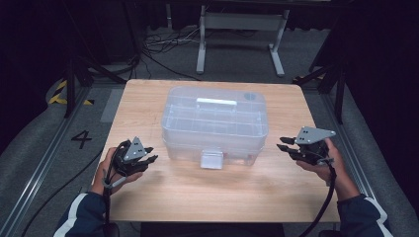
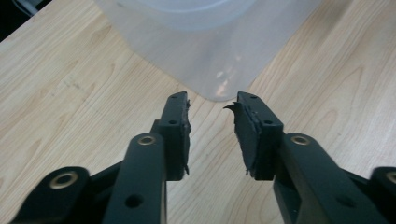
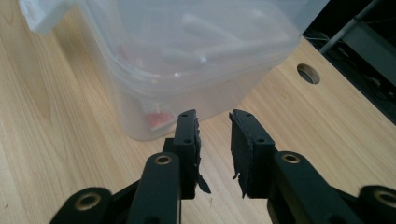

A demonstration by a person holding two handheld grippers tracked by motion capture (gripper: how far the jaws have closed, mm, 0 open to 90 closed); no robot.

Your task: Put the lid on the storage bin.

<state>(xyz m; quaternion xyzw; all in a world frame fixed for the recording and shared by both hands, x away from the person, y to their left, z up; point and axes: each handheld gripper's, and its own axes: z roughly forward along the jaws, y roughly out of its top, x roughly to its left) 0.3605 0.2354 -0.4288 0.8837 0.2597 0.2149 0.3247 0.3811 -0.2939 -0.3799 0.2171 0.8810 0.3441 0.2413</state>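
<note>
Light wooden bench (image 1: 148, 197) carries the clear plastic lidded storage box (image 1: 214, 123) centrally; its long axis runs between my released left tool (image 1: 148, 154) and right tool (image 1: 284, 143), equally near.

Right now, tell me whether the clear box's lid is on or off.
On. The lid sits flat on the clear box, its handle lying down, and the front latch hangs over the seam.
</note>
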